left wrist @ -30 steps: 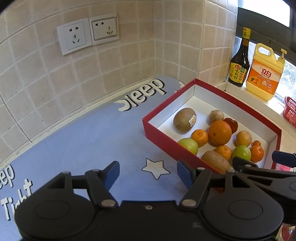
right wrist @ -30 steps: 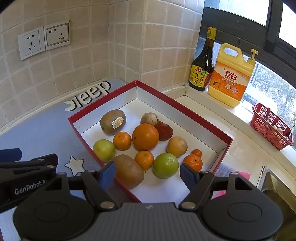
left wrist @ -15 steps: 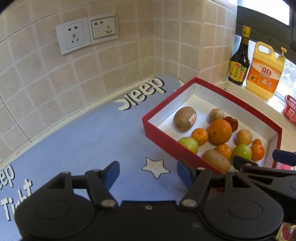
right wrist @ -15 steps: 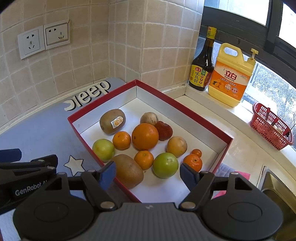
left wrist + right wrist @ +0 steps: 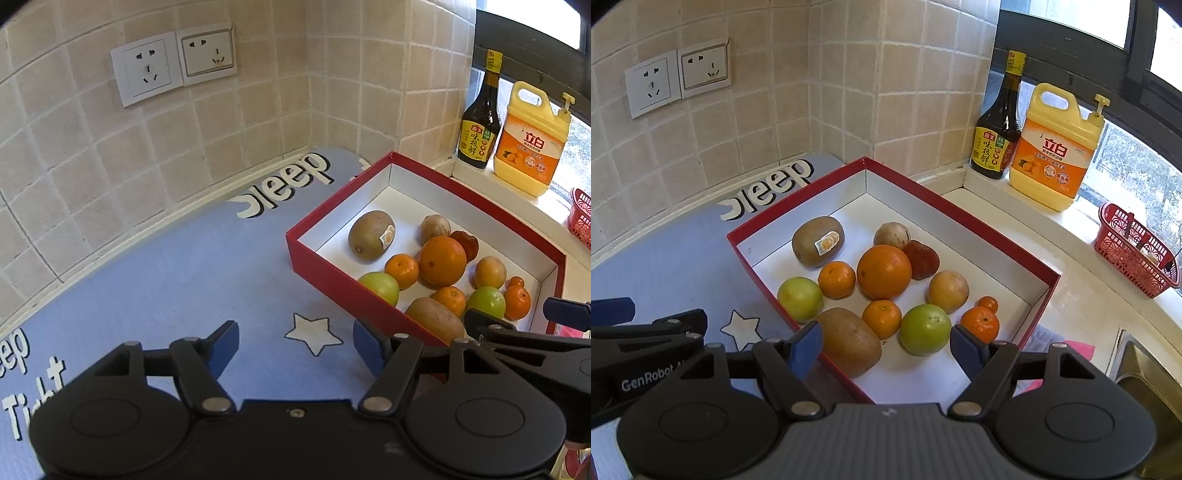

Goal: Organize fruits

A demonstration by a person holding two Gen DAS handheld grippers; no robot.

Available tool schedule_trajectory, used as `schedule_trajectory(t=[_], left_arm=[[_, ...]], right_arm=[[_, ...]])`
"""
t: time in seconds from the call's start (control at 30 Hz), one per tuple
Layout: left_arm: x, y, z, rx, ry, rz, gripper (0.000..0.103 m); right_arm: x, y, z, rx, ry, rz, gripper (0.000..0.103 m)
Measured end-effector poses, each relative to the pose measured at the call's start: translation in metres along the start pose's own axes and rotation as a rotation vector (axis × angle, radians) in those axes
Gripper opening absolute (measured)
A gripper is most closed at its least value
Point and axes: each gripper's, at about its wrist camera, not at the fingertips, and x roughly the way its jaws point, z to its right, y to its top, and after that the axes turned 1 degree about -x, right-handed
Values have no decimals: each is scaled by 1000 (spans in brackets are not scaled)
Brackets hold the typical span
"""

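A red box [image 5: 964, 214] with a white inside holds several fruits: a large orange [image 5: 884, 272], two kiwis [image 5: 817, 241], green fruits [image 5: 925, 329], small tangerines [image 5: 836, 279] and a strawberry [image 5: 922, 259]. The box also shows in the left wrist view [image 5: 325, 273]. My right gripper [image 5: 886, 350] is open and empty, over the box's near end above a kiwi [image 5: 849, 341]. My left gripper [image 5: 295, 343] is open and empty over the blue mat [image 5: 166, 280], left of the box.
A dark sauce bottle [image 5: 997, 122] and a yellow detergent jug [image 5: 1056, 147] stand on the window sill. A red basket [image 5: 1134, 251] sits at the right. A sink edge [image 5: 1145, 373] is at the lower right. Tiled walls with sockets [image 5: 173, 66] stand behind.
Both grippers have shifted very slightly. Nothing was taken hold of or let go.
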Motion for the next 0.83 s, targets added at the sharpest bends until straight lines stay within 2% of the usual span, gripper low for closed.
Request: schedule_trajectory(t=[0.23, 0.4, 0.63, 0.73, 0.83], left_arm=[[0, 0, 1, 1, 11, 11, 81], [-2, -1, -1, -2, 49, 44, 84], [-6, -1, -3, -1, 47, 95, 84], [-5, -1, -8, -36, 42, 99, 84], [-5, 0, -8, -19, 83, 117, 84]], right_arm=[[1, 0, 1, -3, 3, -2, 77], [2, 0, 0, -17, 11, -3, 77], [2, 0, -1, -29, 14, 0, 78], [2, 0, 0, -33, 5, 5, 78], [1, 0, 1, -26, 1, 7, 78]])
